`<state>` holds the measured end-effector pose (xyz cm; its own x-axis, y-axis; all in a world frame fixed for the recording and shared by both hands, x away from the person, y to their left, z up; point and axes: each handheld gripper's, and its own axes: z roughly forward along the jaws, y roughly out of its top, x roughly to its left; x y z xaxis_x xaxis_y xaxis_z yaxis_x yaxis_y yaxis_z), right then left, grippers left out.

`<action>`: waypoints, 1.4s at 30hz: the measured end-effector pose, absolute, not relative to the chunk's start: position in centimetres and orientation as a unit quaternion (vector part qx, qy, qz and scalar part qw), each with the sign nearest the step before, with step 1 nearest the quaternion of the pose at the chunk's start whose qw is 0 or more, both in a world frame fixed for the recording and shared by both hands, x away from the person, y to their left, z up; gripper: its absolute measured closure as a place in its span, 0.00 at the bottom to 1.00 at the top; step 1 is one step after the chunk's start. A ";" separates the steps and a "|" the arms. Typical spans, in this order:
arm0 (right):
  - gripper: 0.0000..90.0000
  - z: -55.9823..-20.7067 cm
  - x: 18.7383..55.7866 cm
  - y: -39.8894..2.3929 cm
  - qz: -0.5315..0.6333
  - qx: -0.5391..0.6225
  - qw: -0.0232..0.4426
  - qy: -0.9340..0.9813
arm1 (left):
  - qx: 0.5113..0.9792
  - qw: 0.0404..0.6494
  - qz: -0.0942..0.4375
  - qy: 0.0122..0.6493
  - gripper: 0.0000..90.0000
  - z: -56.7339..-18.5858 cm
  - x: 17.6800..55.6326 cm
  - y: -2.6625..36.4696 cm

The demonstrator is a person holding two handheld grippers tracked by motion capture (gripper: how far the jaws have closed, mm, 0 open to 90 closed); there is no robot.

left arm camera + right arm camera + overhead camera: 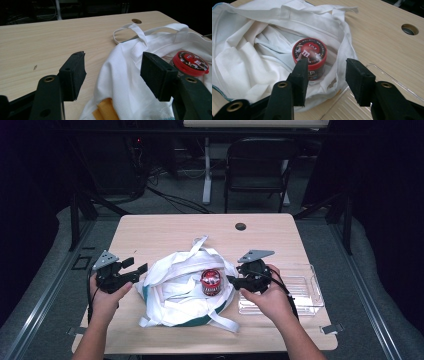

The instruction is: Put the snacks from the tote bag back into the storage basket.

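Note:
A white cloth bag (175,292) with long straps lies open in the middle of the wooden table (165,227). A red-lidded candy tub (211,281) stands upright inside it. My left gripper (137,266) is at the bag's left edge, open, with the white cloth (125,82) lying loose between its jaws; the tub (190,62) sits beyond its right jaw. My right gripper (231,280) is at the bag's right rim, open. Its jaws (327,72) are apart and point at the tub (310,53) without touching it, above the bag's rim (342,50).
A clear plastic tray (300,295) sits on the table just right of the bag, under my right hand; its rim (387,75) shows beside the right jaw. A cable hole (240,226) is in the table's far middle. A black chair (257,165) stands behind.

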<state>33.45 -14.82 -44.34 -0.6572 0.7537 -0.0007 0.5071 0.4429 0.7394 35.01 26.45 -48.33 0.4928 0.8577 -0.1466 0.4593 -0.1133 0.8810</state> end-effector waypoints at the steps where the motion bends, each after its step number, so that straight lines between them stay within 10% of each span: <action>1: 0.57 -44.3 33.5 -14.7 0.367 0.377 0.168 0.834 | 0.717 0.482 0.207 0.459 0.41 -48.3 35.0 26.5; 42: 0.53 -42.9 36.0 -9.7 0.318 0.349 0.148 0.869 | 0.717 0.483 0.206 0.459 0.41 -48.3 35.0 26.4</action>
